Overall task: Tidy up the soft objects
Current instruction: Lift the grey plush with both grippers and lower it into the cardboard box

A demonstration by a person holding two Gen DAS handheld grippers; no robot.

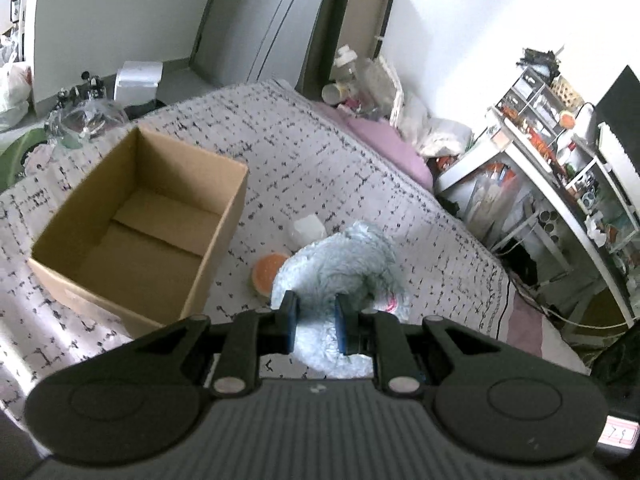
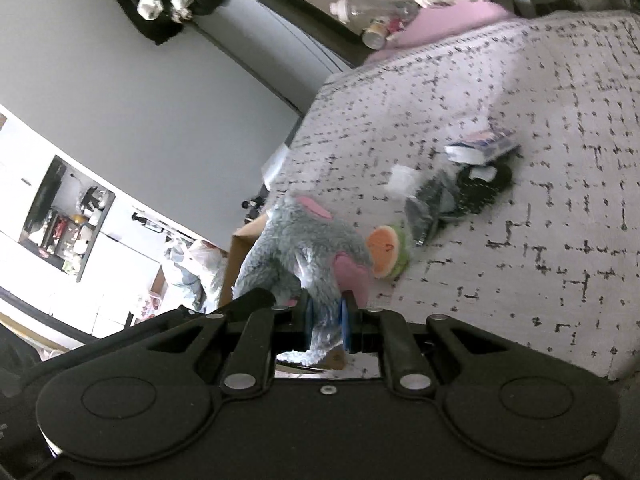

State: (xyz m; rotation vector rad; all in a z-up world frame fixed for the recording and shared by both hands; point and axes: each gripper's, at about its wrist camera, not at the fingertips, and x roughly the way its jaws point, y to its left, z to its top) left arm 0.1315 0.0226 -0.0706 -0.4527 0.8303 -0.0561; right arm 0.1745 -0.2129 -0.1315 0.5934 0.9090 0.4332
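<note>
A grey plush toy (image 1: 344,264) with pink ears is held above the patterned bedspread (image 1: 304,160). My left gripper (image 1: 316,322) is shut on one part of it. My right gripper (image 2: 326,320) is shut on another part of the same plush toy (image 2: 304,248), near a pink ear. An open, empty cardboard box (image 1: 140,224) stands to the left of the toy; its edge shows behind the toy in the right wrist view (image 2: 240,248). An orange and green round soft toy (image 1: 269,270) lies on the bed beside the plush (image 2: 388,250).
A white soft item (image 1: 308,230) lies past the plush. Dark fabric pieces (image 2: 460,196) and a blue and white packet (image 2: 484,146) lie on the bed. A pink pillow (image 1: 388,144) and clutter sit at the far end. A crowded shelf unit (image 1: 560,160) stands right of the bed.
</note>
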